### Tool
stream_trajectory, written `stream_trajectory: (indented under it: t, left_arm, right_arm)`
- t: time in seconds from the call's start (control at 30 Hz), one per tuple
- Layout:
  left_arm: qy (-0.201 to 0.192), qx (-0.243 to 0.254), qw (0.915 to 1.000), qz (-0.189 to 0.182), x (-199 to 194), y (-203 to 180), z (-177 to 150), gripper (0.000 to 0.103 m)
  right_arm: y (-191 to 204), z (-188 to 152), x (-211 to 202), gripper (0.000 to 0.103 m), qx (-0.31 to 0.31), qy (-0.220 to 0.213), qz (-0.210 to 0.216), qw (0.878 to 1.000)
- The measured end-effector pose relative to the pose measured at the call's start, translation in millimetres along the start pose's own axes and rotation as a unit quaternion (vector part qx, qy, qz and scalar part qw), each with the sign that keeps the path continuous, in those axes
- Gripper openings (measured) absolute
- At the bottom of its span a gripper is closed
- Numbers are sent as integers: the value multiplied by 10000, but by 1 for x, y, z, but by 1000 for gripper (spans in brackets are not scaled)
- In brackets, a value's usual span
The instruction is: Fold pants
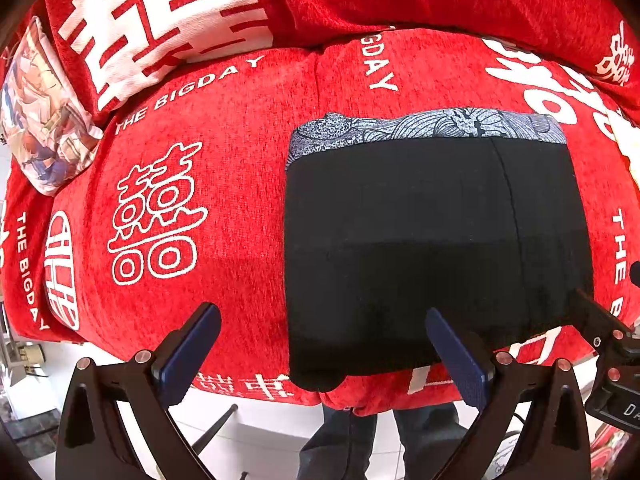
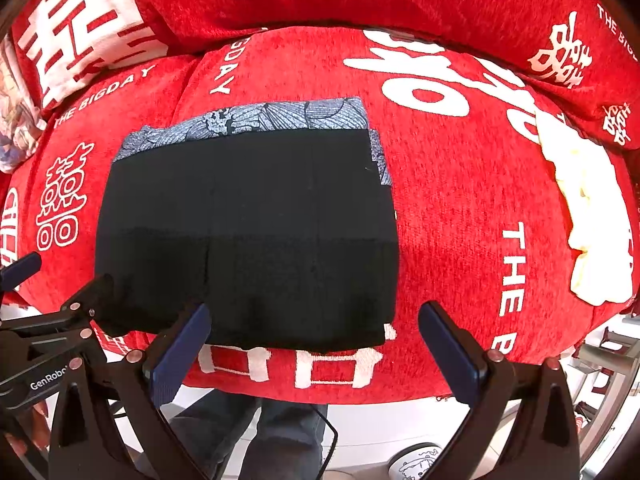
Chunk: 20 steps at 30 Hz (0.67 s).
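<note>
The black pants (image 1: 432,240) lie folded into a flat rectangle on the red sofa seat (image 1: 240,200), with a blue-grey patterned lining strip (image 1: 432,126) showing along the far edge. My left gripper (image 1: 324,336) hangs open over the near left corner of the pants, holding nothing. In the right wrist view the same black pants (image 2: 248,232) fill the middle, with the patterned lining strip (image 2: 256,120) along the far edge. My right gripper (image 2: 314,334) is open above their near edge, empty. The left gripper (image 2: 60,312) shows at the left there; the right gripper's fingers (image 1: 592,316) show at the right in the left wrist view.
The sofa cover (image 2: 460,200) is red with white characters and "THE BIGDAY" lettering. A red-and-white cushion (image 1: 160,20) and a printed cushion (image 1: 44,116) sit at the back left. A pale yellow cloth (image 2: 588,208) lies at the right. The person's legs in dark jeans (image 1: 380,440) stand before the sofa's front edge.
</note>
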<state>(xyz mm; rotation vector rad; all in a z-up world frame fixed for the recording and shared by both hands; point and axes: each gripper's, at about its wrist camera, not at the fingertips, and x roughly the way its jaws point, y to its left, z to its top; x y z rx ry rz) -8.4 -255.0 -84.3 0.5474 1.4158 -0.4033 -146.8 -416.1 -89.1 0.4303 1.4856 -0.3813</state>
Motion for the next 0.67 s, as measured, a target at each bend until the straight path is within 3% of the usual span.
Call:
stream_trajectory:
  t: [0.67]
  left_arm:
    - [-31,24,10000,-10,2,-1,3,103]
  right_arm:
    - [-1,0,7,103,1,76,6,10000]
